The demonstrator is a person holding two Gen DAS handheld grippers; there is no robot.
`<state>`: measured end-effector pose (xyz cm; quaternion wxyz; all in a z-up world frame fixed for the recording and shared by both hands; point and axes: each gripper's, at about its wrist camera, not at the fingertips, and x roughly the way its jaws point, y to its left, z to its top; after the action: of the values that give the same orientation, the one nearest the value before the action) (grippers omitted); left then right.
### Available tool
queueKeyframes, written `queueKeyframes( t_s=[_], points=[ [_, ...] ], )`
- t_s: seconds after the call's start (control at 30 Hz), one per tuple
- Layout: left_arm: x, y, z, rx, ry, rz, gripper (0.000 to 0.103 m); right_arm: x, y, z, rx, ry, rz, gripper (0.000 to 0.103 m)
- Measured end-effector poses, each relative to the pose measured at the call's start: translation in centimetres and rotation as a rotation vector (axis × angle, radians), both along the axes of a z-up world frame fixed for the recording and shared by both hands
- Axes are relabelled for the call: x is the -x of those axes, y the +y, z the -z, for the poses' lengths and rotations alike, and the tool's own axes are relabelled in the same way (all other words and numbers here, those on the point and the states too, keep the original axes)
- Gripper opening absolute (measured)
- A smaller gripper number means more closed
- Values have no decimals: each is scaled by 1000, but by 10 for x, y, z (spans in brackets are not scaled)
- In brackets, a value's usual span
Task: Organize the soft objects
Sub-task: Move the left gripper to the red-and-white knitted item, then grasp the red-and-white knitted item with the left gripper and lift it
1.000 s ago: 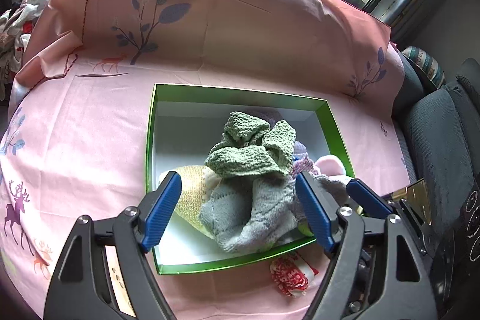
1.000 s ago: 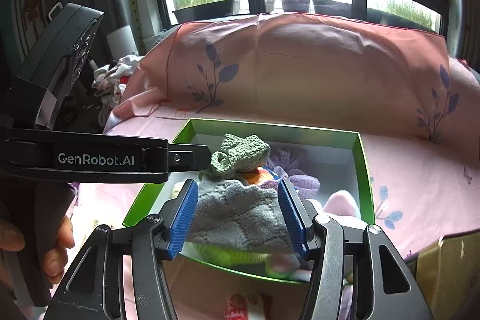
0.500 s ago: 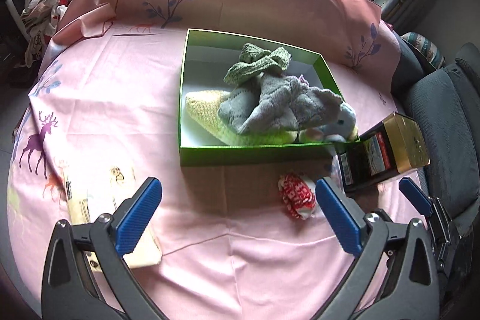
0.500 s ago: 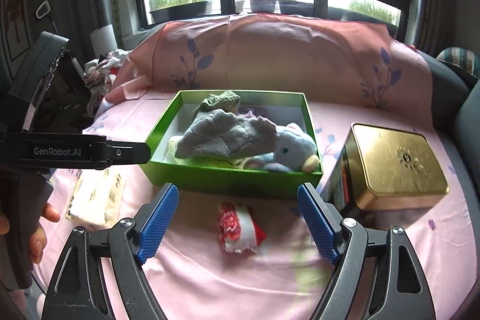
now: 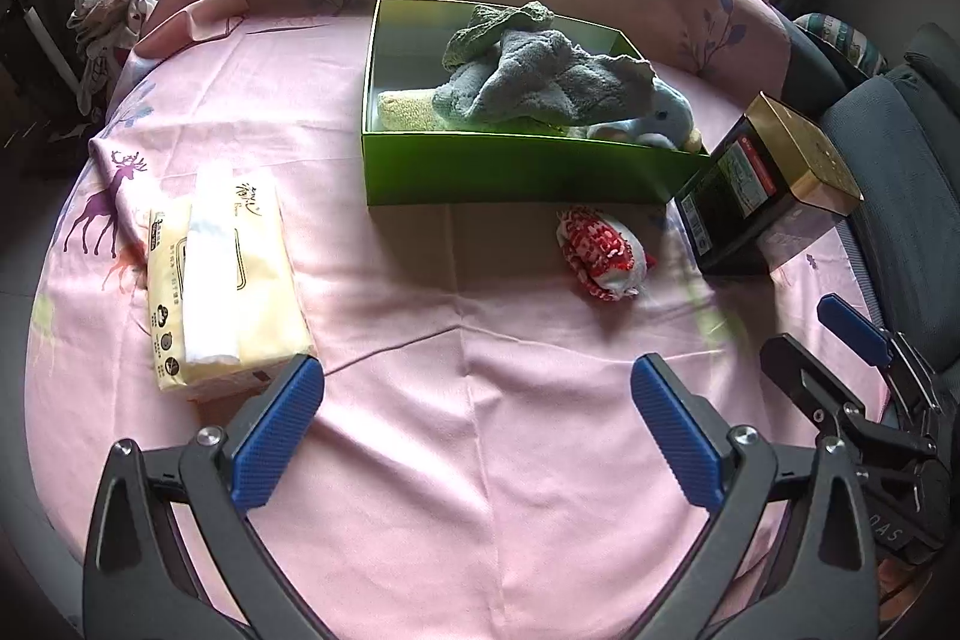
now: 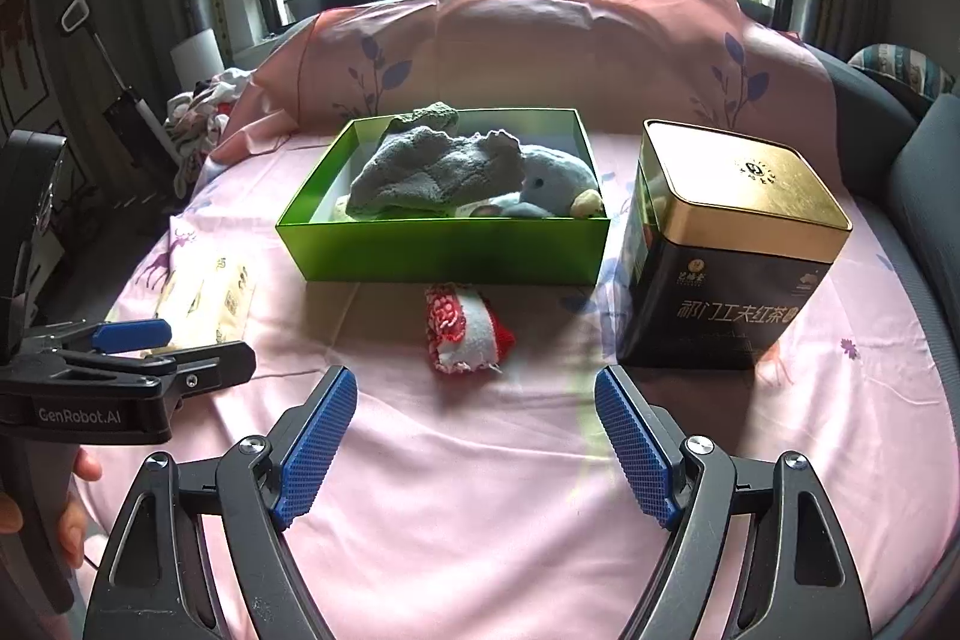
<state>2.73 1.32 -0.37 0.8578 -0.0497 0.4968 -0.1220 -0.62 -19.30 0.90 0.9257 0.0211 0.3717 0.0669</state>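
Before the green box [image 6: 444, 250], a red-and-white cloth bundle [image 6: 465, 331] lies on the bench. Both grippers, left gripper [image 5: 480, 427] and right gripper [image 6: 474, 445], are wide and empty. Approach low, straddle the bundle centrally, then close gently.

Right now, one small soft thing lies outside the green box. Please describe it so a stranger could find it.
Start at the green box on the pink tablecloth. Just in front of its near wall, left of the black and gold tin, lies a small rolled cloth bundle. It alone is red and white patterned, and it lies outside the box.
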Motion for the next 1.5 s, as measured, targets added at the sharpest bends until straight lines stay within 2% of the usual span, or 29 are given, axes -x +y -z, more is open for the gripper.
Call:
queueKeyframes(
  t_s=[0.23, 0.47, 0.63, 0.87, 1.33, 1.43, 1.5],
  points=[
    [4, -2, 7, 24, 13, 0, 102, 3, -5, 6, -9, 9, 12, 82],
    [-2, -16, 16, 70, 27, 50, 102, -2, -11, 20, -29, 37, 16, 82],
    [-10, -22, 23, 116, 45, 76, 102, -8, -18, 38, -69, 64, 11, 82],
    [-30, -34, 30, 151, 58, 103, 102, -19, -14, 63, -38, 105, 4, 82],
    [-75, -75, 45, 153, 92, 222, 100, -47, -8, 80, -68, 108, -34, 82],
    [-85, -80, 50, 144, 97, 235, 97, -56, -4, 83, -85, 106, -58, 82],
    [-92, -82, 54, 132, 107, 231, 88, -62, 0, 85, -88, 99, -74, 82]
  ],
)
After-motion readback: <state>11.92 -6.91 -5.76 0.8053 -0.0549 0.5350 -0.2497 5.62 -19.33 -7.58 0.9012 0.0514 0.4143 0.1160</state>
